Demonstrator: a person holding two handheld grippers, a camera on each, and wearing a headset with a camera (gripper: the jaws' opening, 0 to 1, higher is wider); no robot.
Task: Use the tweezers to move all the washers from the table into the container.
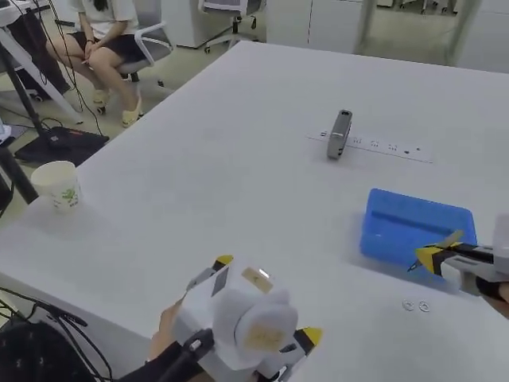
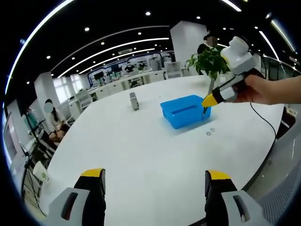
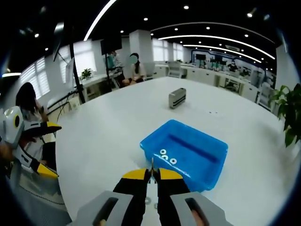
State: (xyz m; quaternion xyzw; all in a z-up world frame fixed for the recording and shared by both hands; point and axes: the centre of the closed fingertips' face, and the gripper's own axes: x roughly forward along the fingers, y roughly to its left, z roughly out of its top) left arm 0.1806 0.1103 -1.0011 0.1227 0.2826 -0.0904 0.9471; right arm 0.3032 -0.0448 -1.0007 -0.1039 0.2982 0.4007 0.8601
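A white table [image 1: 238, 175] is spread beneath and ahead of both grippers. A blue container [image 1: 413, 227] is seen just ahead of the right gripper [image 1: 433, 256], its near wall [image 3: 197, 174] lying directly in front of that gripper's tips. The left gripper [image 1: 267, 298] is held low over the near edge of the table, well apart from the container [image 2: 181, 120], and in its own view its jaws [image 2: 153, 181] are seen standing wide apart with nothing between them. The right gripper [image 2: 209, 100] is gripped in a hand, and its yellow-tipped jaws are pressed together on the tweezers [image 3: 151, 164], whose thin points are angled down past the jaw tips [image 1: 412, 268] over the container's near edge. Far beyond the right gripper a silver block [image 1: 339, 133] is set on the table, and a paper cup [image 1: 57, 185] is placed far off to the left gripper's left. A cluster of washers [image 3: 168, 156] is lodged inside the container, just ahead of the tweezer points. Two washers [image 1: 416, 305] are left on the table, side by side, just below the right gripper on the near side of the container [image 2: 210, 131]
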